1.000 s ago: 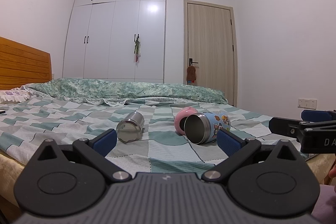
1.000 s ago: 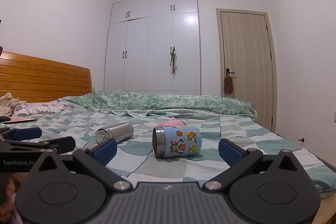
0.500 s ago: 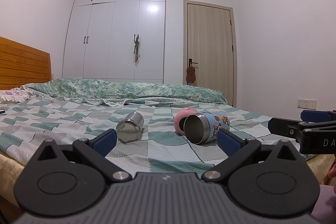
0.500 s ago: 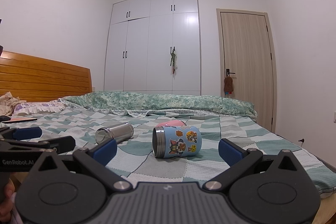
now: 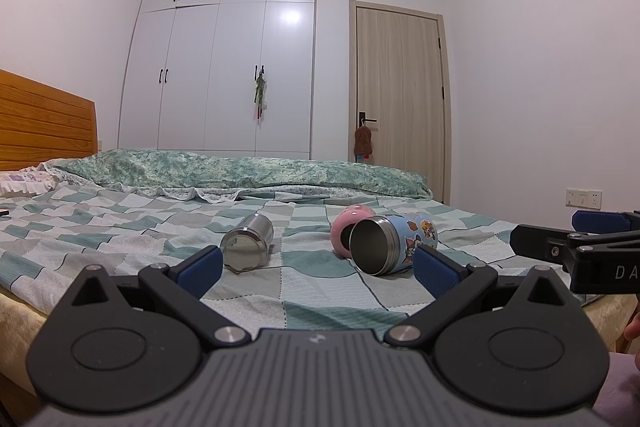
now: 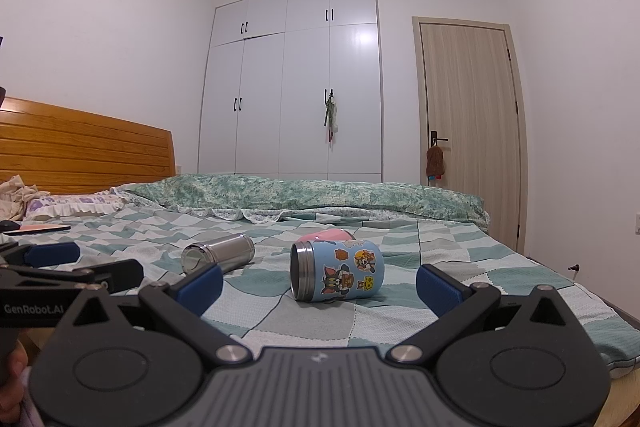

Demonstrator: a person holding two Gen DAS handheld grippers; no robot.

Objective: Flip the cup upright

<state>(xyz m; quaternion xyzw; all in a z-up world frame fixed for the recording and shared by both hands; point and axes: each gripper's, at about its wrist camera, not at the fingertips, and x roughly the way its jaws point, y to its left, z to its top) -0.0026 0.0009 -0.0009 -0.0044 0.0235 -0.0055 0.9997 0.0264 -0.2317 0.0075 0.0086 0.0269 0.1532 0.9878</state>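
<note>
A blue steel cup with cartoon stickers (image 5: pixel 390 245) (image 6: pixel 336 271) lies on its side on the checked bedspread, its open mouth toward the near left. A plain steel cup (image 5: pixel 248 245) (image 6: pixel 218 254) lies on its side to its left. A pink cup (image 5: pixel 350 229) (image 6: pixel 324 237) lies just behind the blue one. My left gripper (image 5: pixel 318 269) is open and empty at the bed's near edge, short of the cups. My right gripper (image 6: pixel 320 285) is open and empty, with the blue cup seen between its fingers but farther off.
The bed (image 5: pixel 120 227) has a rolled green quilt (image 5: pixel 240 171) along its far side and a wooden headboard (image 6: pixel 80 147) at left. A phone (image 6: pixel 38 228) and pillow (image 6: pixel 72 205) lie at far left. White wardrobe (image 5: pixel 224 67) and a door (image 5: pixel 400 99) stand behind.
</note>
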